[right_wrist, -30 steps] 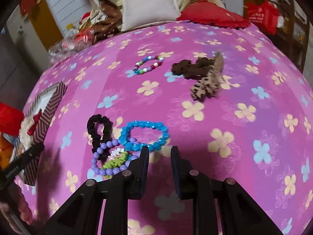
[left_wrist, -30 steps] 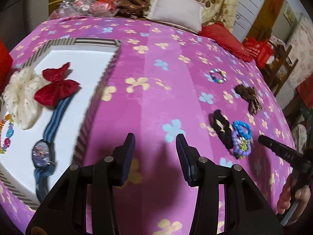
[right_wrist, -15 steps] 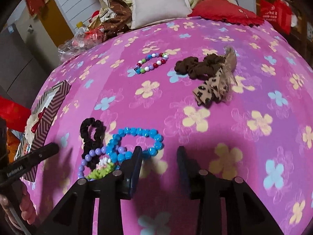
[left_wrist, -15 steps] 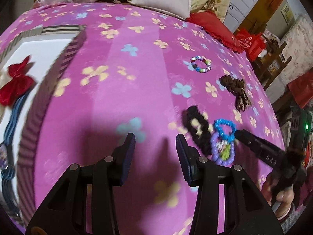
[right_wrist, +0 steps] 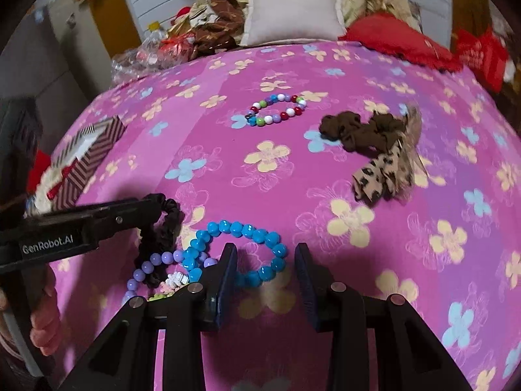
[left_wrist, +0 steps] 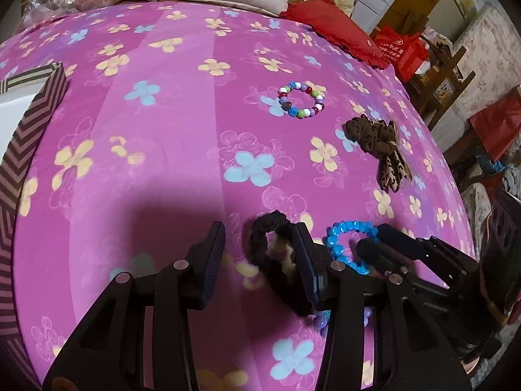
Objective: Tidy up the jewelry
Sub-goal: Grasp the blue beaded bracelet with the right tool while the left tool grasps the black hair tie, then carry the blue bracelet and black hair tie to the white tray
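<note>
Left wrist view shows my left hand-held gripper (left_wrist: 259,254) with its jaws apart, low over the bed (left_wrist: 182,150), the black scrunchie (left_wrist: 270,254) lying partly between them and touching the right finger — nothing gripped yet. Just right of it my right hand-held gripper (right_wrist: 264,268) also stands apart, its left finger set inside the loop of the blue bead bracelet (right_wrist: 242,247), so one side of the loop sits between the jaws, unclamped. A purple bead bracelet (right_wrist: 153,265) lies tangled against the scrunchie, with some small green and white piece beside it that I cannot identify.

Far to my left stands the striped box (right_wrist: 92,150); a red bow (right_wrist: 62,179) shows inside it, so I judge some pieces are already sorted. Ahead of both grippers, well apart from them, the multicolour bead bracelet (left_wrist: 301,99) and the brown scrunchie with leopard bow (left_wrist: 379,145) lie loose. By my reckoning about five pieces remain — roughly the middle of the job.
</note>
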`<state>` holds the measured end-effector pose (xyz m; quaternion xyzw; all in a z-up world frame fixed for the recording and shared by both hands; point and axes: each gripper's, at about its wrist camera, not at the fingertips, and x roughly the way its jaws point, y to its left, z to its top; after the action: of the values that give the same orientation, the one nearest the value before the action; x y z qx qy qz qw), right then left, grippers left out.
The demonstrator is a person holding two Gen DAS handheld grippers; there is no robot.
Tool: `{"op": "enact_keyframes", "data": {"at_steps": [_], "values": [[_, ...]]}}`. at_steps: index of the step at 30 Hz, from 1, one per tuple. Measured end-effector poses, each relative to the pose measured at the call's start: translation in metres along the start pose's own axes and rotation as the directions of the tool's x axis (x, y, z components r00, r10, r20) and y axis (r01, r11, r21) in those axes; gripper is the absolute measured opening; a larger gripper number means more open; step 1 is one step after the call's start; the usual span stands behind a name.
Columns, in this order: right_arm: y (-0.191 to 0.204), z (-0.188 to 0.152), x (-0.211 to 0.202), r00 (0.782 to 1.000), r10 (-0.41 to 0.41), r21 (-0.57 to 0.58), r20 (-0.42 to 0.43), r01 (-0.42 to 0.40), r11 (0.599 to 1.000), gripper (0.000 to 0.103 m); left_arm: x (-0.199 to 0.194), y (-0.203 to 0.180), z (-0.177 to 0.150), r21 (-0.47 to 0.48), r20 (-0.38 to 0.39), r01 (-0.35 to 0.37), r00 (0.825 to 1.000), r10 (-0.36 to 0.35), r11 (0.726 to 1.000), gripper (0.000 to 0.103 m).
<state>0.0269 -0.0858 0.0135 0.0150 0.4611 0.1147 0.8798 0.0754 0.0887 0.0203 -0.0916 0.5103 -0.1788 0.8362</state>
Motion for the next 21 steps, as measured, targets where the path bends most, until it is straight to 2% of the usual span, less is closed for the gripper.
{"op": "enact_keyframes", "data": {"at_steps": [2, 3, 4, 5, 7, 11, 15, 21], "values": [[0.006, 0.0, 0.002, 1.0, -0.029, -0.034, 0.009, 0.029, 0.999, 0.035, 0.002, -0.003, 0.0, 0.011, 0.006, -0.005, 1.0, 0.005, 1.0, 0.042], [0.009, -0.001, 0.003, 0.999, -0.043, -0.047, 0.012, 0.044, 0.998, 0.035, 0.003, -0.005, 0.0, 0.016, 0.009, -0.008, 1.0, 0.008, 1.0, 0.039], [0.011, -0.001, 0.003, 0.998, -0.059, -0.058, 0.015, 0.06, 0.997, 0.03, 0.004, -0.009, -0.002, 0.033, 0.01, -0.026, 1.0, 0.026, 0.999, 0.019], [0.014, -0.002, 0.004, 0.997, -0.077, -0.073, 0.018, 0.078, 0.994, 0.027, 0.006, -0.012, -0.004, 0.048, 0.002, -0.046, 0.999, 0.046, 0.998, 0.008], [0.017, -0.002, 0.004, 0.997, -0.076, -0.085, 0.014, 0.077, 0.993, 0.01, 0.006, -0.017, -0.007, 0.07, 0.007, -0.068, 0.998, 0.068, 0.995, 0.003], [0.018, 0.0, -0.002, 0.998, -0.069, -0.067, 0.007, 0.069, 0.995, 0.008, -0.003, -0.019, -0.012, 0.082, 0.009, -0.075, 0.997, 0.075, 0.994, 0.003], [0.018, 0.004, -0.024, 0.998, -0.046, -0.034, 0.047, 0.047, 0.998, 0.008, -0.038, -0.012, -0.017, 0.057, 0.065, -0.062, 0.996, 0.059, 0.996, 0.003], [0.027, 0.019, -0.057, 0.995, 0.012, 0.002, 0.097, -0.012, 1.0, 0.008, -0.106, 0.007, -0.023, 0.003, 0.176, -0.031, 0.984, 0.03, 1.0, 0.003]]}}
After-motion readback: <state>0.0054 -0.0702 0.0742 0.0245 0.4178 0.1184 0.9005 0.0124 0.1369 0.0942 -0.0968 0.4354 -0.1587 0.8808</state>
